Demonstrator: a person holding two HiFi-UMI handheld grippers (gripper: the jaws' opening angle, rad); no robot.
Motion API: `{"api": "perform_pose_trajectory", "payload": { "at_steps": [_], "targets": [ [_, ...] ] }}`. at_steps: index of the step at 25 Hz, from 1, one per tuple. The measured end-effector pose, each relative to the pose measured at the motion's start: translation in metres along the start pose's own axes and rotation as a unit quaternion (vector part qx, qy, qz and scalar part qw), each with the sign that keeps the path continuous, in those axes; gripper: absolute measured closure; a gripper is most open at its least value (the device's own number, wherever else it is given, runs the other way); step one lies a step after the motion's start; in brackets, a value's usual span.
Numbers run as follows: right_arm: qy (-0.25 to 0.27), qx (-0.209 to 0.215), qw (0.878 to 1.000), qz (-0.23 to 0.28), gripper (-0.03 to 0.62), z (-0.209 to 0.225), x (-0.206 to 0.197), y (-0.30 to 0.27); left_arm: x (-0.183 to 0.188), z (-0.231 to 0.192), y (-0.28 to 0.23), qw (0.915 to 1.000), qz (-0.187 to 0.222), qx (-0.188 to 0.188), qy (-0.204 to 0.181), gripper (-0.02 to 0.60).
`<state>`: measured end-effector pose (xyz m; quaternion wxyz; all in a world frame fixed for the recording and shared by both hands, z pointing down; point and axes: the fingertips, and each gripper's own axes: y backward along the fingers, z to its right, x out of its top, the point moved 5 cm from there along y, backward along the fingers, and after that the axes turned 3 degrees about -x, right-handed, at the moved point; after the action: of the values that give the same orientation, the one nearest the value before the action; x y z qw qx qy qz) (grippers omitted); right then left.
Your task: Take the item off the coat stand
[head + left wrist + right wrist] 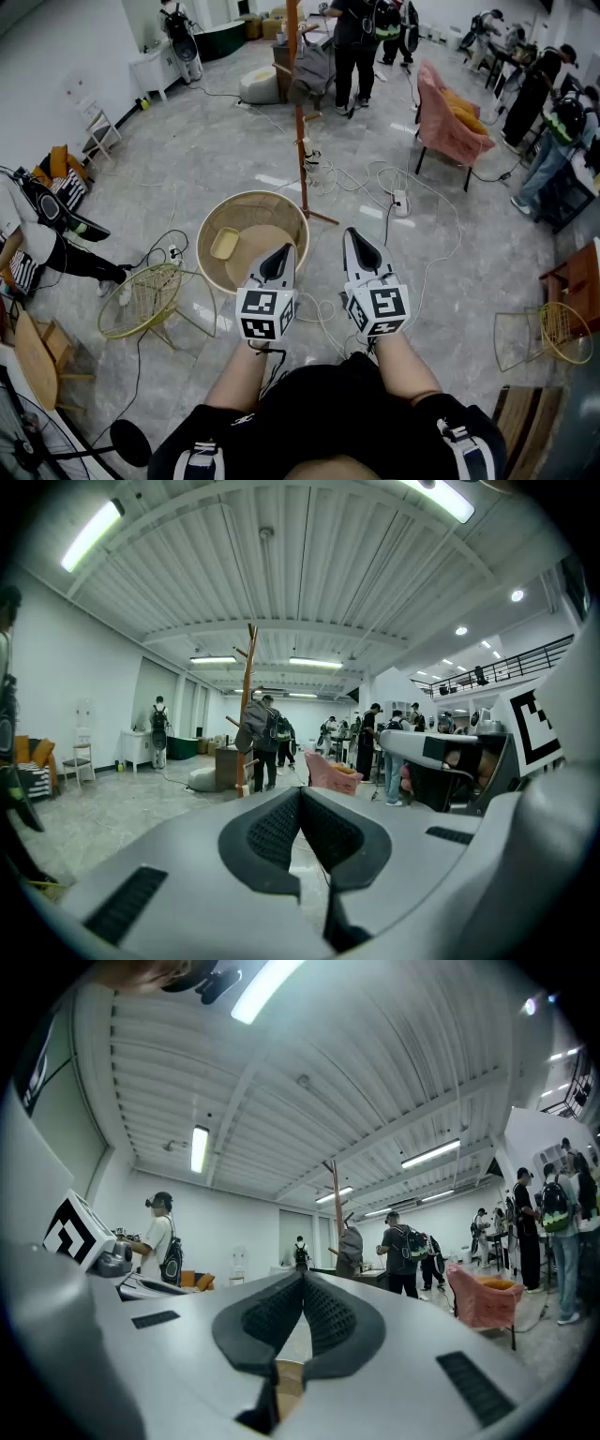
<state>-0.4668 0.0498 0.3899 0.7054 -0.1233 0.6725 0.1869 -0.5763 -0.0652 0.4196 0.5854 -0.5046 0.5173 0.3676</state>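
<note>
A tall wooden coat stand [301,122] rises from the grey floor well ahead of me. A grey item [312,69], a bag or garment, hangs from a peg near its top. In the head view my left gripper [279,255] and right gripper [358,242] are held side by side in front of my body, both pointing toward the stand and far short of it. Both are shut with nothing between the jaws. The left gripper view shows the stand [248,700] and the grey item [254,726] beyond the closed tips [301,791]. In the right gripper view the closed tips [303,1277] stand before the stand [336,1206] and item [351,1244].
A round wicker basket [251,197] holding a yellow object [225,243] stands on the floor just beyond the grippers. A yellow wire chair [145,298] is at the left, a pink armchair [448,120] at the right. Cables and a power strip [398,200] lie near the stand's base. Several people stand around.
</note>
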Motion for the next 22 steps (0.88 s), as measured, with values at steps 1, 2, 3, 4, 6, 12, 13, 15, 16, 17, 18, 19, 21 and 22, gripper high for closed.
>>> {"api": "perform_pose_trajectory", "payload": {
  "at_steps": [1,2,3,4,6,12,13,15,16,17,18,19,21,22],
  "targets": [
    [-0.003,0.0,1.0,0.002,0.58,0.002,0.001,0.0,0.001,0.001,-0.002,1.0,-0.001,-0.001,-0.001,0.566],
    [-0.006,-0.001,1.0,0.004,0.58,0.003,0.002,-0.001,0.002,0.001,-0.003,1.0,-0.002,-0.001,-0.001,0.566],
    [-0.008,-0.003,1.0,0.005,0.579,0.005,0.003,-0.002,0.002,0.002,-0.005,1.0,-0.004,-0.002,-0.002,0.566],
    [-0.01,-0.005,1.0,0.005,0.579,0.008,0.003,-0.002,0.002,0.003,-0.007,1.0,-0.005,-0.003,-0.002,0.566],
    [-0.012,-0.01,1.0,0.004,0.579,0.013,0.002,-0.005,0.003,0.004,-0.012,1.0,-0.006,-0.005,-0.003,0.566],
    [-0.014,-0.013,1.0,0.003,0.579,0.045,0.005,-0.016,0.012,0.015,-0.045,0.9999,-0.008,-0.006,-0.008,0.566],
    [-0.014,-0.012,1.0,0.003,0.579,0.054,0.005,-0.016,0.014,0.02,-0.052,0.9999,-0.009,-0.006,-0.008,0.566],
    [-0.015,-0.009,1.0,0.004,0.579,0.072,0.007,-0.017,0.018,0.032,-0.067,0.9999,-0.01,-0.006,-0.01,0.566],
    [-0.014,-0.008,1.0,0.005,0.579,0.082,0.009,-0.018,0.021,0.038,-0.075,0.9999,-0.009,-0.005,-0.011,0.566],
    [-0.014,-0.006,1.0,0.006,0.579,0.093,0.012,-0.02,0.026,0.044,-0.085,0.9999,-0.007,-0.004,-0.012,0.566],
    [-0.013,-0.006,1.0,0.007,0.579,0.105,0.016,-0.023,0.032,0.05,-0.095,0.9999,-0.004,-0.002,-0.013,0.566],
    [-0.012,-0.005,1.0,0.007,0.579,0.119,0.019,-0.027,0.039,0.056,-0.106,0.9999,0.001,0.0,-0.013,0.566],
    [-0.013,-0.005,1.0,0.009,0.579,0.149,0.024,-0.033,0.048,0.07,-0.13,0.9998,0.009,0.004,-0.016,0.566],
    [-0.014,-0.004,1.0,0.01,0.579,0.165,0.024,-0.034,0.05,0.078,-0.143,0.9998,0.011,0.006,-0.016,0.566]
  ]
}}
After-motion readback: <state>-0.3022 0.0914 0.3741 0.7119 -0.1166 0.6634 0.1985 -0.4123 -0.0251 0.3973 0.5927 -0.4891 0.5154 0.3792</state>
